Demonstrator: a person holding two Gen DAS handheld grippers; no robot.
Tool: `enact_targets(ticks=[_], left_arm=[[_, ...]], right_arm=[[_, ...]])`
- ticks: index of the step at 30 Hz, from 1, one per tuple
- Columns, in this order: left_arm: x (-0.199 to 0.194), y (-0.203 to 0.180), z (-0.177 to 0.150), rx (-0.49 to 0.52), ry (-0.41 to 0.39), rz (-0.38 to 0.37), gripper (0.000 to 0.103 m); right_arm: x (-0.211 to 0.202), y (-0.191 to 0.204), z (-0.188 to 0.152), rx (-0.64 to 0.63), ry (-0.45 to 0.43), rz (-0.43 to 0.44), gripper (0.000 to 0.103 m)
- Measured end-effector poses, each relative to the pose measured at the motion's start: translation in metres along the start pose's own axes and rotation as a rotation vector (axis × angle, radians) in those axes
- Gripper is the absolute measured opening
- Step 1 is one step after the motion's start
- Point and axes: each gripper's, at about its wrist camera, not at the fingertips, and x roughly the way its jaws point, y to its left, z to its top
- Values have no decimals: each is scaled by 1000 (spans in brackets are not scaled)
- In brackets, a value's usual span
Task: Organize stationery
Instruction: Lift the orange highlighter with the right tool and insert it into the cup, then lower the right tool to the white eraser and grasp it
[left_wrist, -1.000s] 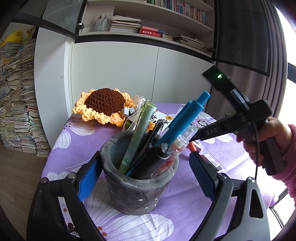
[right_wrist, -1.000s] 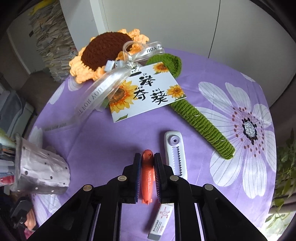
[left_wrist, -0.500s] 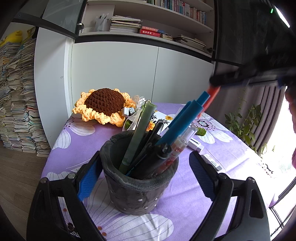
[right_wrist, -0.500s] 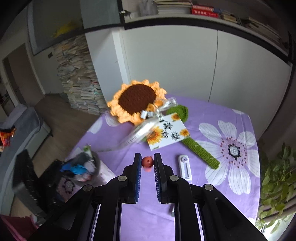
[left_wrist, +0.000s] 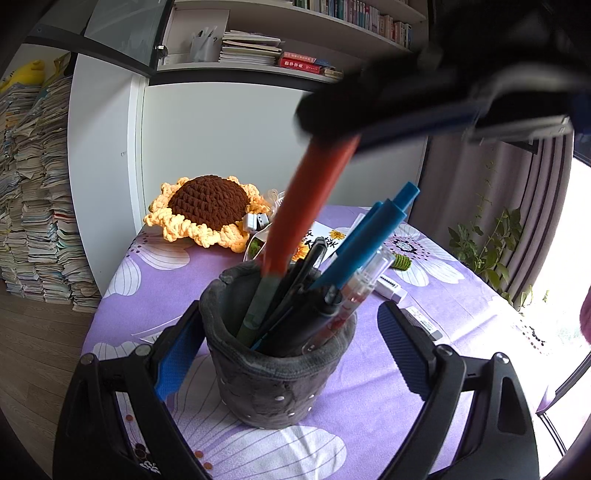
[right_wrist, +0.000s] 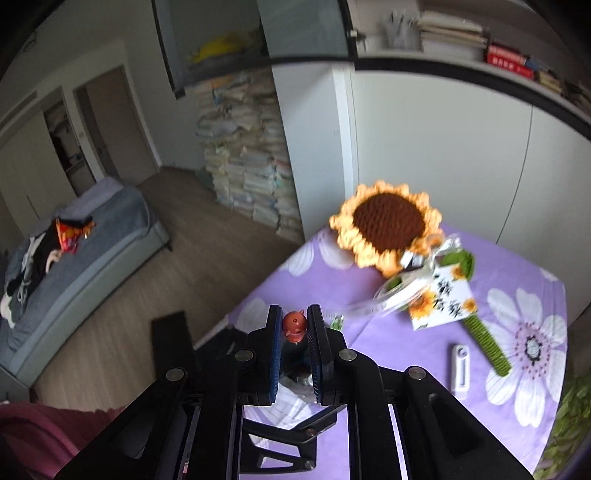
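A home: bookshelves (left_wrist: 295, 55), stacked papers (left_wrist: 33, 192); a bed (right_wrist: 74, 258) beyond the floral-clothed table (left_wrist: 461, 332).

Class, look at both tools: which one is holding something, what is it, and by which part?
The right tool grips the orange pen near its top end. The left tool is open around the pen holder, its right pad clear of it.
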Motion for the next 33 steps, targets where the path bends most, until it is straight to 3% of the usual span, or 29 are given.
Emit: enact_targets(ticks=[4,8,13,17,20,25,28,33], left_arm=[[2,0,0,-1,4,-3,92],[3,0,-1,-3,7,-4,92],[3,-1,-1,-4,10,-4,92],[3,-1,-1,-4,8,-4,92],[3,-1,-1,-4,9,-4,92],[3,0,-1,-4,9,-4,92],[3,-1,-1,-4,10,-4,92],[4,0,0,-6,12,-5,92]], right_arm=[[23,-12,-7,27,66,-2,15],[23,-20,-8,56,71,17,15],[3,-32,-11,102,-5,14,15],[-19,-53,-21,133,-38,-68,15],[-20,-81,-40,188,26,-186,15],[15,-139,-88,357,273,-348,15],[36,-164,-109,450,354,-324,15],[53,-183,-115,495,370,-294,17]])
